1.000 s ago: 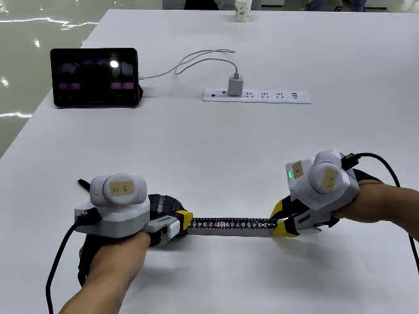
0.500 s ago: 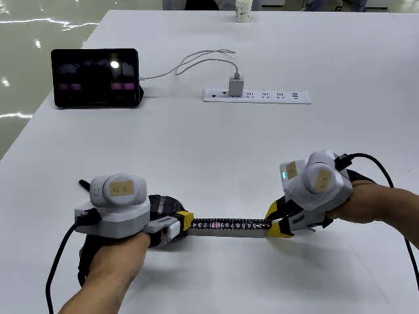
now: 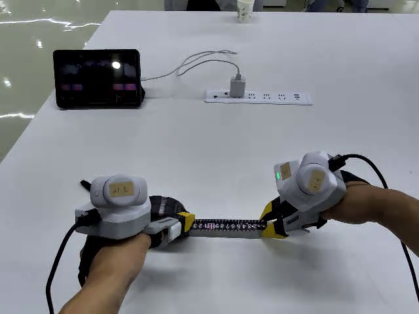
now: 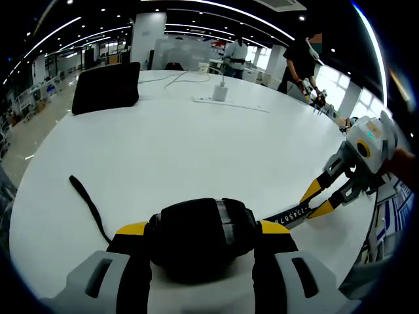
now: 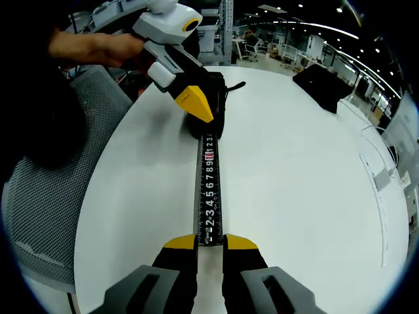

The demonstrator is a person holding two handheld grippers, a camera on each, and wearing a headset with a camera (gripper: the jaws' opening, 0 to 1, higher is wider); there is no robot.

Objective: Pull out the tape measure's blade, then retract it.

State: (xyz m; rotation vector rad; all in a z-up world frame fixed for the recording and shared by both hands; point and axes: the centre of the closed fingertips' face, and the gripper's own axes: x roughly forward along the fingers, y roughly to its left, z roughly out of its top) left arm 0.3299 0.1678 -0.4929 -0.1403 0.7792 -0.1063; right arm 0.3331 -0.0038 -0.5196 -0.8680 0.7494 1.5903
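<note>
The black tape measure case point(image 3: 163, 208) rests on the white table point(image 3: 216, 150), and my left gripper point(image 3: 181, 222) is shut on it, yellow fingertips at either side. In the left gripper view the case point(image 4: 200, 235) sits between the jaws of my left gripper point(image 4: 203, 229). A short length of black numbered blade point(image 3: 229, 226) runs right from it, flat along the table. My right gripper point(image 3: 270, 224) is shut on the blade's end. In the right gripper view, the blade point(image 5: 209, 190) leads from my right gripper point(image 5: 210, 242) to the case point(image 5: 211, 111) and the left gripper point(image 5: 193, 101).
A dark tablet point(image 3: 97, 77) stands at the back left. A white power strip point(image 3: 258, 97) with a charger and cable lies behind the middle, a paper cup point(image 3: 245, 10) at the far edge. A grey mesh chair point(image 5: 39, 216) is beside the table.
My right gripper has moved left towards the case, still holding the blade's end, so the exposed blade is shorter. The left gripper and case have stayed put.
</note>
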